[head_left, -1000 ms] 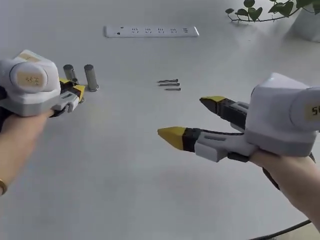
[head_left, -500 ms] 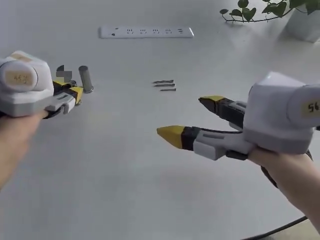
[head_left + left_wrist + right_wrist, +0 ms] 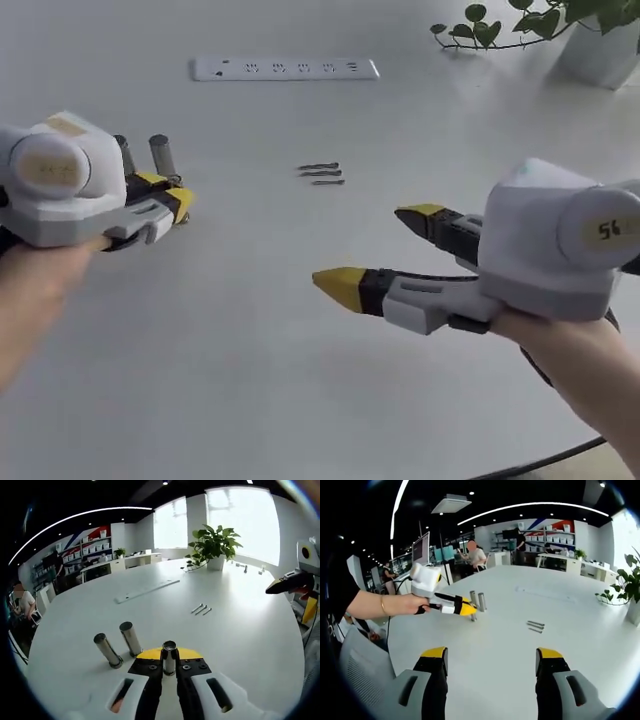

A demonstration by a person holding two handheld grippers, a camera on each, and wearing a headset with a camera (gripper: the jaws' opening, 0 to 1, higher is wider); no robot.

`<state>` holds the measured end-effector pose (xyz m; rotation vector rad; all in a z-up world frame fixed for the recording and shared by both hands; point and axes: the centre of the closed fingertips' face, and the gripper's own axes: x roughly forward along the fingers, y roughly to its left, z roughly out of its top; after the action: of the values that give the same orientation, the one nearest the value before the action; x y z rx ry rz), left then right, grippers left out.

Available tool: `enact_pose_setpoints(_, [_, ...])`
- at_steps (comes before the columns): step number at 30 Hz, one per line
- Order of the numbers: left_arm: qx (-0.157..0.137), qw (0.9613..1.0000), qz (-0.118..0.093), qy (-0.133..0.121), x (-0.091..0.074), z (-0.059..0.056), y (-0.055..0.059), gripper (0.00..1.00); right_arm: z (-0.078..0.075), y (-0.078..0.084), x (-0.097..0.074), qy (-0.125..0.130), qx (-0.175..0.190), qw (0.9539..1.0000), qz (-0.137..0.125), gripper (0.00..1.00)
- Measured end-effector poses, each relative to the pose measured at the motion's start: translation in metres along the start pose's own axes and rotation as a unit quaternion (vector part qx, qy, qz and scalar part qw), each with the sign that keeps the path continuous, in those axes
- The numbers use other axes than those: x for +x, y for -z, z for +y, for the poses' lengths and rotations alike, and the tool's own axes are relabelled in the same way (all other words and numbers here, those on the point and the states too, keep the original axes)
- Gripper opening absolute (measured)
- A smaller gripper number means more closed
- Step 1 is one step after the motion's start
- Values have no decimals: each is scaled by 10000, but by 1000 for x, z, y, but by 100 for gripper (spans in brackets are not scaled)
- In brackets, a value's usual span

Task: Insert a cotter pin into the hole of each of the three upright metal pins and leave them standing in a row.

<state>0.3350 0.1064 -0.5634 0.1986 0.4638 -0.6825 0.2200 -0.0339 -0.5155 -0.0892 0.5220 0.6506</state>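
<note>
Two steel pins (image 3: pixel 160 157) (image 3: pixel 130 638) stand upright on the white table, just behind my left gripper (image 3: pixel 178 197). In the left gripper view that gripper (image 3: pixel 169 662) is shut on a third steel pin (image 3: pixel 169 656), held upright between its yellow-tipped jaws. Three cotter pins (image 3: pixel 320 174) (image 3: pixel 201 609) (image 3: pixel 536 626) lie side by side near the table's middle. My right gripper (image 3: pixel 380 248) (image 3: pixel 492 660) hovers wide open, nothing between its jaws, to the near right of the cotter pins. The right gripper view shows the left gripper (image 3: pixel 455 605) beside the standing pins (image 3: pixel 481 601).
A white power strip (image 3: pixel 285 68) lies at the table's far side. A potted plant (image 3: pixel 520 20) stands at the far right corner. A dark cable (image 3: pixel 540 462) runs past the near right edge. People sit at desks in the background.
My left gripper has shifted right, away from the two standing pins, shut on the third pin. The right gripper has barely moved. The head camera has drifted slightly.
</note>
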Motion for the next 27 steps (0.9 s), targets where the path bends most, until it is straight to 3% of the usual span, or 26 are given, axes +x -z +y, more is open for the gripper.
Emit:
enact_pose_setpoints(13, [119,9985,-124,527,1,-52,-6,7,-2,10,-5,31,67,9999,86,68])
enact_pose_setpoints(27, [273,9946,-56,1004,2,-88,3,7,1,18,-2,-26,71,9998,188,67])
